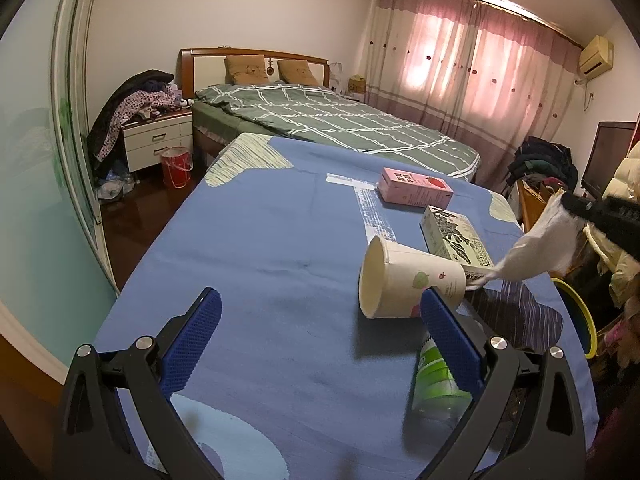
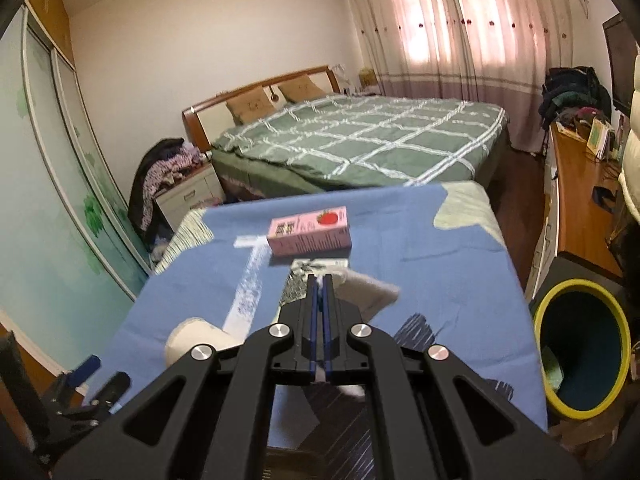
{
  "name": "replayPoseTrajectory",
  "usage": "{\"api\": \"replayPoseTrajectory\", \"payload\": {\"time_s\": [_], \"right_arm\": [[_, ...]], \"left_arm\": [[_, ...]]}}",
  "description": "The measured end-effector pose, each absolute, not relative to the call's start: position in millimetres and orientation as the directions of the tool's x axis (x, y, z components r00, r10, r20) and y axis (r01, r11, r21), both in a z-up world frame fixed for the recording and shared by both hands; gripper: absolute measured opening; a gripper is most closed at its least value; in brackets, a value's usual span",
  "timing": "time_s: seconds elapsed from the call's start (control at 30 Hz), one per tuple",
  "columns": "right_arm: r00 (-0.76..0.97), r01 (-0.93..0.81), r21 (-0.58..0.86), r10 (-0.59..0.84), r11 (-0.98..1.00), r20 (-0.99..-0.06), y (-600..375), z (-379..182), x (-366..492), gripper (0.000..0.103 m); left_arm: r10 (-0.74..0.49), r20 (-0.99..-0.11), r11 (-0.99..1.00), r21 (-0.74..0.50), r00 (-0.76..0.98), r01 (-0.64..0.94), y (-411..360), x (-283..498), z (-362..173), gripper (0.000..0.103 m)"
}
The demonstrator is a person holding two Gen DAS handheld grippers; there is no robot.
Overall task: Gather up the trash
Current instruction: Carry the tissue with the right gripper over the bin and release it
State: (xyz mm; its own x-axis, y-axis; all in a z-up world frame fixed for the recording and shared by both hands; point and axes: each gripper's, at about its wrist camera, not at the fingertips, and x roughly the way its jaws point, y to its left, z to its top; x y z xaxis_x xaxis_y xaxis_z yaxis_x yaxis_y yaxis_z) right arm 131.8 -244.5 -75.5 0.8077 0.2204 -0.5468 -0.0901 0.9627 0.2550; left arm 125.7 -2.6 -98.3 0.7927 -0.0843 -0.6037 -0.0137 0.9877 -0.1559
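Right gripper lifts a white tissue off the blue-covered table, left gripper waits wide open.

From the table's left side: the left gripper hangs over the near edge with its blue pads spread wide and nothing between them. Just beyond its right pad a paper cup lies on its side, mouth toward the left, and a green-labelled bottle lies at the near edge beneath that same pad. Farther back sits a pink carton, and nearer the right edge a pale printed box. Above that edge the right gripper is clamped tight on a crumpled white tissue, which dangles clear of the cloth, its tail near the box. Off the right edge stands a yellow-rimmed bin.
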Motion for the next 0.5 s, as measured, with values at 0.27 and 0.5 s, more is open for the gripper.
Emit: {"api": "replayPoseTrajectory", "payload": {"time_s": [0.27, 0.5], "right_arm": [[0.848, -0.029, 0.278, 0.171, 0.96, -0.501, -275.7, -58.6, 117.8, 0.002], [0.863, 0.087, 0.294, 0.075, 0.952, -0.5, -322.7, -61.6, 106.5, 0.002]], "left_arm": [[-0.098, -0.601, 0.988, -0.153, 0.793, 0.007, -8.7, 125.2, -96.4, 0.098], [-0.113, -0.606, 0.989, -0.144, 0.788, 0.031, -20.2, 126.0, -96.4, 0.098]]}}
